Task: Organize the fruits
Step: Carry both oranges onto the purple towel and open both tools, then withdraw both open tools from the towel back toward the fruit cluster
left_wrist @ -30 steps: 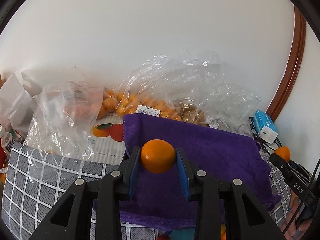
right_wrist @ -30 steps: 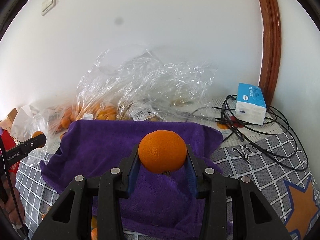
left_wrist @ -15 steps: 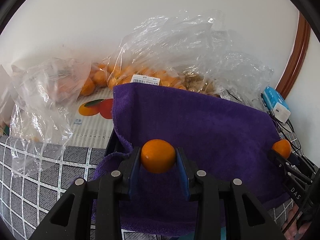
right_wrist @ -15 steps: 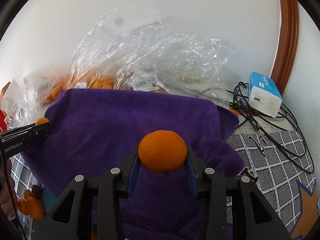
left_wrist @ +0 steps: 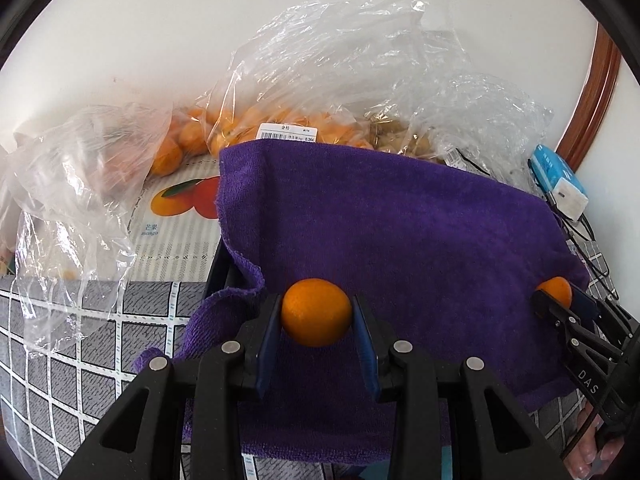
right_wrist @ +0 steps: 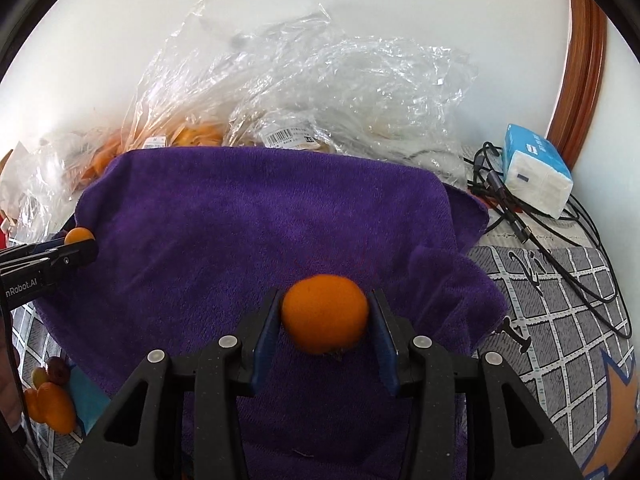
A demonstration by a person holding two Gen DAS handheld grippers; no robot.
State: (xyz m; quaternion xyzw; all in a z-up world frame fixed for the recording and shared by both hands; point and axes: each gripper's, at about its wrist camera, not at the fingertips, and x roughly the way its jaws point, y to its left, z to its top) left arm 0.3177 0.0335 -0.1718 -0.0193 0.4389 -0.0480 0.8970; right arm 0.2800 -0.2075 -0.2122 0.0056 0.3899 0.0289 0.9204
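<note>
My left gripper is shut on a small orange and holds it over the near left part of a purple towel. My right gripper is shut on a larger orange over the same towel, toward its right side. Each gripper shows in the other's view: the right one at the towel's right edge, the left one at its left edge. Clear plastic bags of oranges lie behind the towel against the wall.
A crumpled clear bag lies at left on a mango-print box. A blue and white tissue pack and black cables lie at right. Small fruits lie by the towel's near left corner. The tablecloth is grey checked.
Both grippers have moved forward and down over the purple towel, each still holding its orange. The towel now fills more of both views.
</note>
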